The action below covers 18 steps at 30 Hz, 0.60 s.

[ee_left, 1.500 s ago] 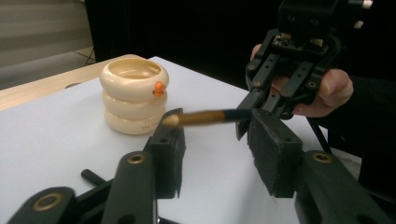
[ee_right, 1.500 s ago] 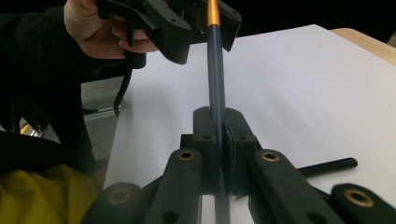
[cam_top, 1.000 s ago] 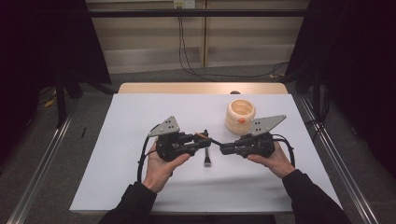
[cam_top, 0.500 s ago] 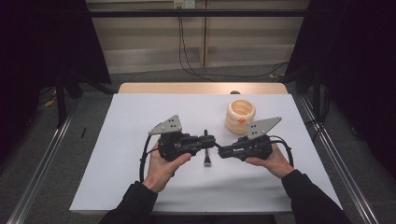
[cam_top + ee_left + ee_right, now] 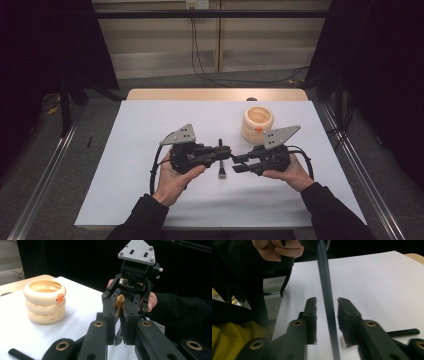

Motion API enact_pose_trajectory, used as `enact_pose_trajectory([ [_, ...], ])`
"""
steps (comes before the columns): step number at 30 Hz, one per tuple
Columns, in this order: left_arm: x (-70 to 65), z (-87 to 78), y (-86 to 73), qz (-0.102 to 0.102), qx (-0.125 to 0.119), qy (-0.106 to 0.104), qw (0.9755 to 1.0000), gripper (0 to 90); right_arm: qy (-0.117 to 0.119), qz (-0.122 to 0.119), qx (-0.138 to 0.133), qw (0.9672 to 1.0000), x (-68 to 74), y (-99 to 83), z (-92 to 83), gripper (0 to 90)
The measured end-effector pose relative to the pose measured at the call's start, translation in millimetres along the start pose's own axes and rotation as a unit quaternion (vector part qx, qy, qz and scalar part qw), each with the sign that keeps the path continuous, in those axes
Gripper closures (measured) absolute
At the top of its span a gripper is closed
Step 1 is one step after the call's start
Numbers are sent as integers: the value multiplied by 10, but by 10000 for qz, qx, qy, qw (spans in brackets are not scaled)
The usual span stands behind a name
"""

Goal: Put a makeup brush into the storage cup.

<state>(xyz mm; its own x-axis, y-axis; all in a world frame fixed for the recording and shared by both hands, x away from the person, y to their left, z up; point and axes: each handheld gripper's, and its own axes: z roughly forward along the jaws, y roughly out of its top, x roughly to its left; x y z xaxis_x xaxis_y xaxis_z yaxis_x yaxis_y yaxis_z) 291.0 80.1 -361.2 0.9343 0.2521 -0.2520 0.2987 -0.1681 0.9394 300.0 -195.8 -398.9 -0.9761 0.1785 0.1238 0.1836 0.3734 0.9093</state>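
Note:
A thin dark stick [image 5: 220,146] with a tan end [image 5: 120,301] stands nearly upright over the middle of the white table. My left gripper [image 5: 223,152] [image 5: 119,312] is shut on it from the left. My right gripper [image 5: 235,163] [image 5: 327,301] faces it from the right. Its jaws have just been opening and stand on either side of the stick [image 5: 325,285] with a gap at each pad. A hand holds each gripper.
A cream stack of three rings [image 5: 257,125] [image 5: 45,301] with an orange dot stands behind the right gripper. A short black rod [image 5: 221,172] [image 5: 404,332] lies on the white sheet [image 5: 150,125] under the grippers. The table's wooden far edge [image 5: 215,94] shows behind it.
The right gripper's jaws have parted from the stick, while the left jaws have closed on it. Both hands have hardly shifted.

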Motion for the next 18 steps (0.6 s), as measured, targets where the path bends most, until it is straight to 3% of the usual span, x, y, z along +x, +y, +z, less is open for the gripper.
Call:
enact_pose_trajectory([
  [7, 5, -5, -2, -4, 26, 22, 10000, 838, -82, 107, -35, 9999, -1, 1, -5, 441],
  [11, 12, -22, 5, -21, 12, 16, 10000, 838, -207, 180, -44, 9996, 1, 9, -1, 262],
  [13, 13, -30, 7, -21, 2, 63, 10000, 838, -319, 264, -122, 9991, -1, 12, -10, 120],
  [16, 20, -41, 13, 4, 18, 93, 10000, 838, -383, 289, -180, 9987, 0, 18, -31, 82],
  [18, 21, -43, 17, 6, 45, 93, 9999, 838, -411, 276, -218, 9985, 1, 21, -29, 5],
])
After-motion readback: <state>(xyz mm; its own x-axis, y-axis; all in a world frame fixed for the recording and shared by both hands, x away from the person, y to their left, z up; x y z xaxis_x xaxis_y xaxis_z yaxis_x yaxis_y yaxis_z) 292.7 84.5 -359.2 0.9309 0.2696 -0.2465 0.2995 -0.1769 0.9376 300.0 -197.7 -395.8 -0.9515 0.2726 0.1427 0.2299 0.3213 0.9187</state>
